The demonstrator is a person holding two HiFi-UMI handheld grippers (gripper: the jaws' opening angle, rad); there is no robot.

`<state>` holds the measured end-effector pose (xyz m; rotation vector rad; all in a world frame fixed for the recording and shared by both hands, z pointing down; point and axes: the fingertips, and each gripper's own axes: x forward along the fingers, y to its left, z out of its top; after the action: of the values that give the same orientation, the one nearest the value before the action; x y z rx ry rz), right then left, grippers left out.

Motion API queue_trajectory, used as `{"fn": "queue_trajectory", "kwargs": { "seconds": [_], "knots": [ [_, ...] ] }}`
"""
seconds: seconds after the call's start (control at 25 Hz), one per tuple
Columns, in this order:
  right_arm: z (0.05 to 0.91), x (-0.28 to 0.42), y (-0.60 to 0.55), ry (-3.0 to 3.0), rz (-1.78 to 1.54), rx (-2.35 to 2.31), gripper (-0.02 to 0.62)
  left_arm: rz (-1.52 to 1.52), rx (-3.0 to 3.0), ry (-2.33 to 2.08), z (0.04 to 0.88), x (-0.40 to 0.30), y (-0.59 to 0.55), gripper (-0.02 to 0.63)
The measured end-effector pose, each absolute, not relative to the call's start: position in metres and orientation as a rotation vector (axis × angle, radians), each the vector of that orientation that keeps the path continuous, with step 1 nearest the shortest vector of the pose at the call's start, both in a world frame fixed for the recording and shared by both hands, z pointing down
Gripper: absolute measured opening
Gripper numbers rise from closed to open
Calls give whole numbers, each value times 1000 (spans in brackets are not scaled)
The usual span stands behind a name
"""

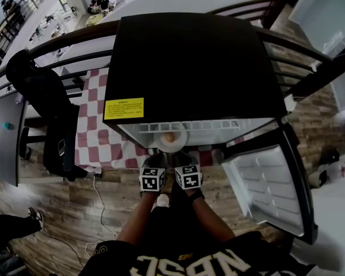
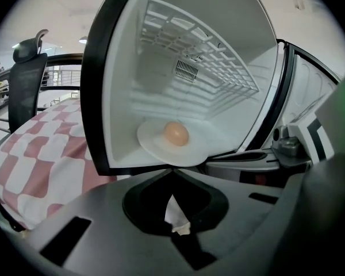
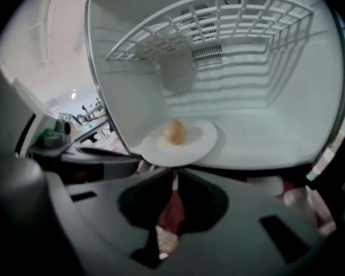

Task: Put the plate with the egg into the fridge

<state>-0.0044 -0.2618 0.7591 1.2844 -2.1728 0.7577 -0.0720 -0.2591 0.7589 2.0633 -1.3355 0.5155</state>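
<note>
Plate (image 1: 181, 142) with egg (image 1: 169, 137): on fridge (image 1: 195, 62) floor, centre of head view, near rim overhanging front lip. Pressed together, empty, tips just under that rim: left claw (image 2: 172, 171), right claw (image 3: 173, 174). Risk: tipping plate, rolling egg, by nudging upward; clipping overhang with door (image 1: 270, 183).

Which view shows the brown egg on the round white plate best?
Left gripper view: the brown egg sits large and sharp on the round white plate. Right gripper view shows it smaller, blurrier; head view, just a tiny dot.
</note>
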Motion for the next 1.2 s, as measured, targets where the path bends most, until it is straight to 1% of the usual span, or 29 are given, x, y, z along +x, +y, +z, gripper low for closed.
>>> {"fn": "queue_trajectory", "kwargs": {
  "seconds": [0.36, 1.2],
  "knots": [
    [764, -9, -272, -2166, 768, 1266, 37, 552, 2044, -1315, 766, -67, -270, 21],
    [754, -15, -320, -2202, 780, 1250, 37, 504, 1968, -1394, 763, -72, -318, 21]
  ]
}}
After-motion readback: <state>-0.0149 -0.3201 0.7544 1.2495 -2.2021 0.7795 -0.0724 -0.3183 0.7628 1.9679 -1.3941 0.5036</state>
